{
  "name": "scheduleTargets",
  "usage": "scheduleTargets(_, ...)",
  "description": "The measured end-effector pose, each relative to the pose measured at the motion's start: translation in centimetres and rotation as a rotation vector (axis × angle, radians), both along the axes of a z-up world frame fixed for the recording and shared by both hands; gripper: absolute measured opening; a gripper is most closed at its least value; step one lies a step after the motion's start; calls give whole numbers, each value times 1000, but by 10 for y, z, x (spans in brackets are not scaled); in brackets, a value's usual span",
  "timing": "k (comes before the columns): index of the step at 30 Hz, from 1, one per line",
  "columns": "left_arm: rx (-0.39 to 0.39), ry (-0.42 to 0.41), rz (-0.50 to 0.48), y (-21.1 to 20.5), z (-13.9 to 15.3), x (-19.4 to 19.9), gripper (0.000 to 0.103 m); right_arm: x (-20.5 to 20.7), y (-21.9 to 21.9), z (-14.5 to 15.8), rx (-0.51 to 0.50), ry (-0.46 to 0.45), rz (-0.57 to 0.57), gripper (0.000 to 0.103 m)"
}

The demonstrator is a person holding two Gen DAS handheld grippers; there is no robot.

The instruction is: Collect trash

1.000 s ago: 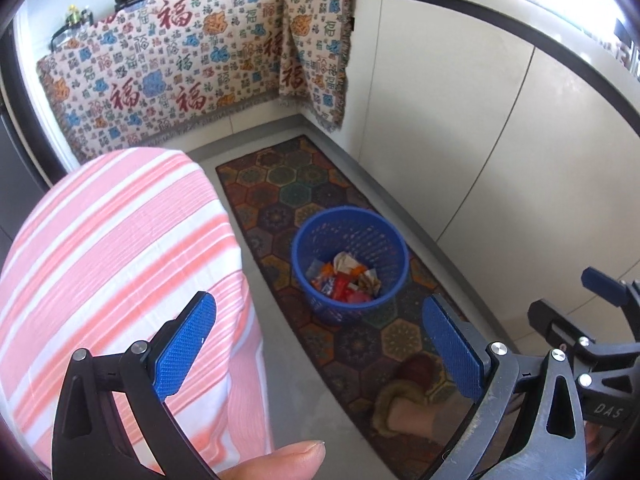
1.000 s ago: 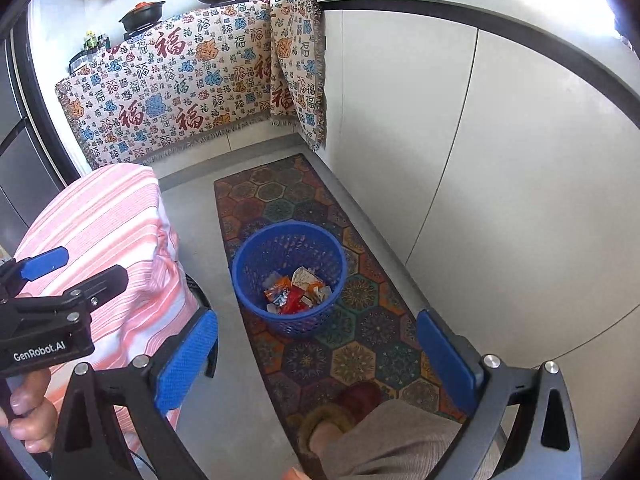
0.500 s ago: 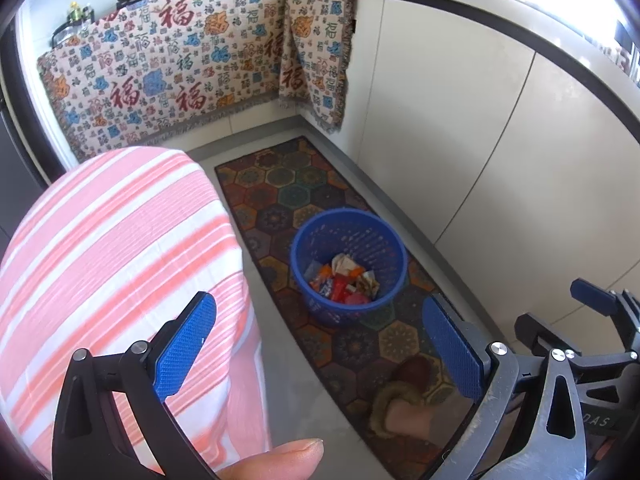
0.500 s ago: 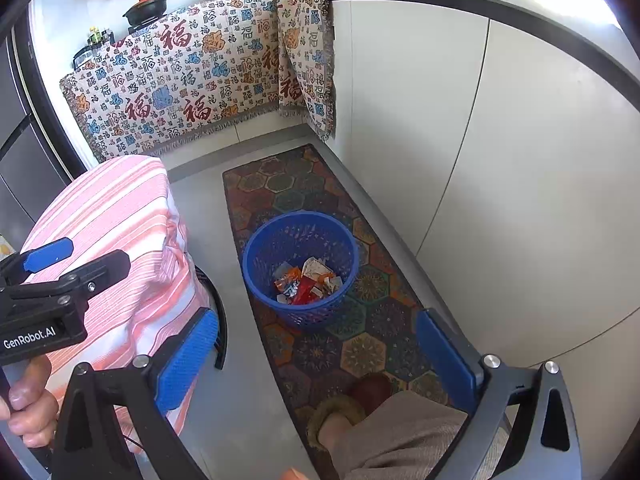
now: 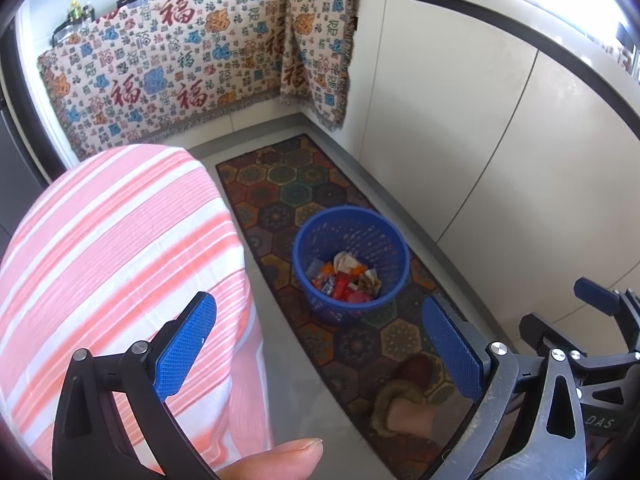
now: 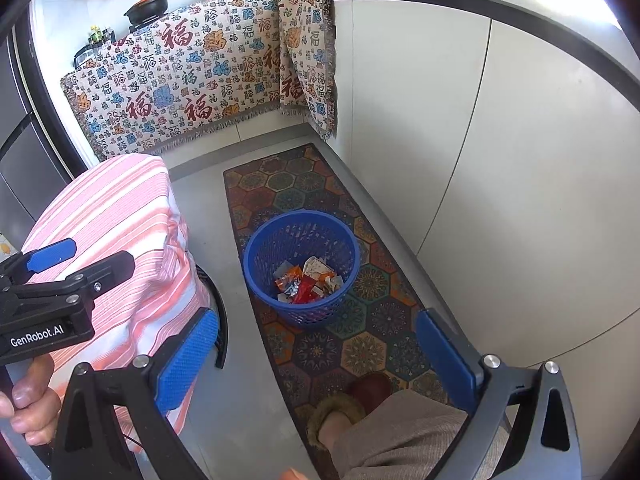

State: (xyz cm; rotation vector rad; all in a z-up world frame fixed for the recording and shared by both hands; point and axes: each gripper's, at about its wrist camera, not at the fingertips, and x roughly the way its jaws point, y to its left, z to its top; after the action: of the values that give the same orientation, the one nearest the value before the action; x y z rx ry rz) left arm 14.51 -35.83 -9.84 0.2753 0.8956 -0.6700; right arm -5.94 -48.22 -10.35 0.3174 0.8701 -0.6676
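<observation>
A blue plastic basket [image 5: 394, 242] stands on the patterned floor mat [image 5: 280, 184], holding several crumpled wrappers [image 5: 346, 278]. It also shows in the right wrist view [image 6: 256, 240], with the wrappers [image 6: 308, 280] inside. My left gripper [image 5: 320, 344] is open and empty, high above the floor, with the basket beyond its fingertips. My right gripper [image 6: 316, 344] is open and empty, also held high over the mat. The left gripper's body shows at the left edge of the right wrist view [image 6: 48, 280].
A table under a pink striped cloth [image 5: 112, 260] stands at the left. White cabinet doors [image 5: 480, 140] run along the right. A patterned cloth [image 5: 180, 80] hangs over the far counter, with pots on top. The person's slippered foot [image 6: 348, 404] rests on the mat.
Both grippers have drawn back and up a little, so the basket looks slightly farther away. Both stay open and empty. The wrappers in the basket have not moved.
</observation>
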Motion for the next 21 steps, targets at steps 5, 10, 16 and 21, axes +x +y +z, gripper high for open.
scheduleTargets(5,1,-2,-5,0,0,-1,102,0,1,0,0,-1,0,101)
scheduleTargets(10,1,5,-12,-2,-1,-1,102,0,1,1,-1,-3,2,101)
scheduleTargets(16,4,8,-17,-3,-2,-1,102,0,2,1,2,-1,1,101)
scheduleTargets(21,7,15,-19,-3,-3,0,102,1,-1,-1,6,2,1,101)
